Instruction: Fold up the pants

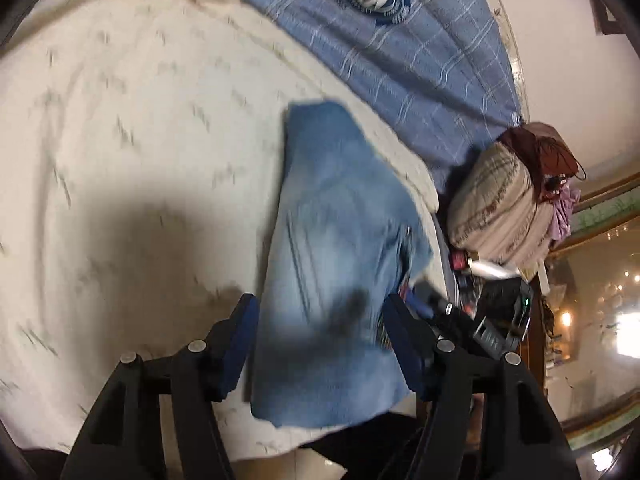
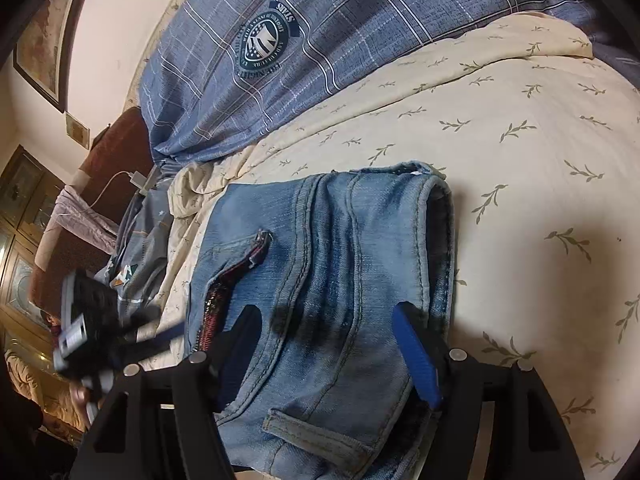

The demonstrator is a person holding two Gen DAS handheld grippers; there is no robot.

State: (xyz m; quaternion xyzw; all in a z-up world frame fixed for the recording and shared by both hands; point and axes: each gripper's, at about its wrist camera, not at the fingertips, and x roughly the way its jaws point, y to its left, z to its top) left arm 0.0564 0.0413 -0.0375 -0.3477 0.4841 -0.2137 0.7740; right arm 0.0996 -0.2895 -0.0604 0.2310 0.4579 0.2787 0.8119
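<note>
Right gripper point(image 2: 324, 316) is spread above the folded jeans point(image 2: 320, 280), pads not pressing. Left gripper point(image 1: 320, 308) is spread too, its view smeared by blur. The jeans lie on a cream quilt point(image 2: 520, 140); their near edge is cut off. Beyond, a blue plaid cover point(image 2: 320, 20).

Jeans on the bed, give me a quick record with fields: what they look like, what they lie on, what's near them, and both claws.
garment: light blue jeans, folded into a compact stack
surface: cream bedspread with leaf print
behind: blue plaid duvet bearing a round crest
left claw: open, jeans below it, none of the cloth gripped
right claw: open above the jeans, pads off the cloth
</note>
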